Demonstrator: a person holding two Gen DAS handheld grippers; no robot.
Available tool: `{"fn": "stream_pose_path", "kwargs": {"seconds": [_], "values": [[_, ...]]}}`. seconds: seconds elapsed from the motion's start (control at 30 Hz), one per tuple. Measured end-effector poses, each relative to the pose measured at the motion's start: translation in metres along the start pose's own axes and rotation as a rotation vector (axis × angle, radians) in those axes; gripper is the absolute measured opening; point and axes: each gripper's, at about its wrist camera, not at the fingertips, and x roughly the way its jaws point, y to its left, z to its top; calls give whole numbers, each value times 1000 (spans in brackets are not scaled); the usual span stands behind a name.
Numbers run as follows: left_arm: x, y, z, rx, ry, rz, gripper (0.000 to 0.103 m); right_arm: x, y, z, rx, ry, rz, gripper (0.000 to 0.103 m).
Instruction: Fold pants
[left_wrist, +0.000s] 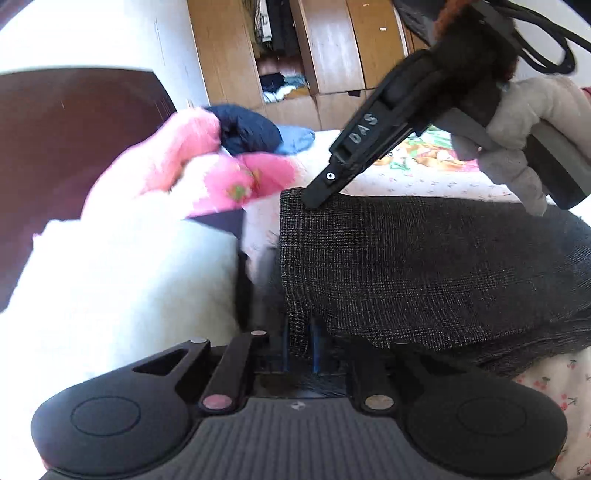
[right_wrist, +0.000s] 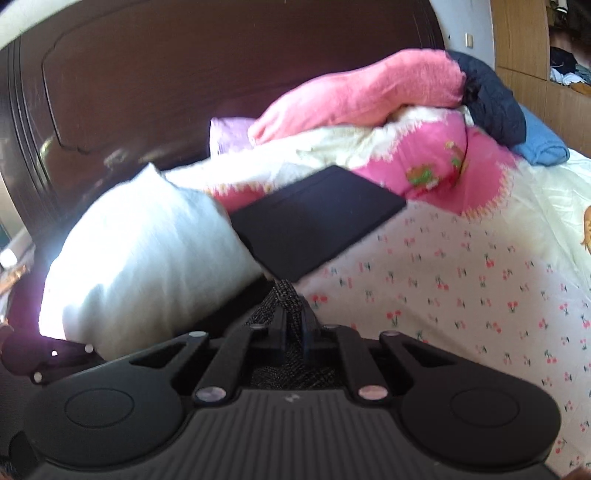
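The pants (left_wrist: 424, 266) are dark grey checked cloth, held up and stretched over the bed. My left gripper (left_wrist: 301, 332) is shut on one corner of their near edge. My right gripper (left_wrist: 314, 201) comes in from the upper right, held by a grey-gloved hand (left_wrist: 517, 147), and is shut on the far corner of the same edge. In the right wrist view my right gripper (right_wrist: 291, 299) pinches a bunched tip of the pants (right_wrist: 286, 291) between its jaws; the rest of the cloth hangs out of sight below.
A cherry-print sheet (right_wrist: 461, 280) covers the bed. A white pillow (right_wrist: 147, 258), a flat black board (right_wrist: 317, 221), pink blankets (right_wrist: 369, 92), and dark blue clothes (right_wrist: 495, 99) lie by the dark headboard (right_wrist: 184, 74). A wooden wardrobe (left_wrist: 332, 48) stands behind.
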Motion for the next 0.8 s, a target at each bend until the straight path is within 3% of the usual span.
{"fn": "stream_pose_path", "kwargs": {"seconds": [0.1,0.17,0.2,0.27,0.4,0.47,0.57,0.7,0.73,0.8], "values": [[8,2,0,31,10,76,29,23,-2,3,30,-17,-31,8],[25,-1,-3,70,100,76,34,57,-2,-9,19,60,-93,13],[28,-5,-6,87,105,89,34,72,-3,-16,41,107,-114,13],[21,-14,-8,145,89,114,35,65,-3,-22,92,63,-124,14],[-1,-18,-7,163,48,142,38,-16,-13,-25,180,-93,-123,17],[-14,-20,-3,146,9,134,38,-73,-26,-46,236,-137,-200,29],[-17,-39,6,129,-30,36,41,-149,-55,-109,406,-133,-338,31],[-2,-89,13,217,-60,-87,42,-223,-87,-209,682,-89,-519,33],[2,-101,16,228,-71,-128,42,-234,-93,-229,757,-106,-511,33],[9,-122,25,240,-66,-204,44,-246,-107,-263,916,-164,-404,34]]}}
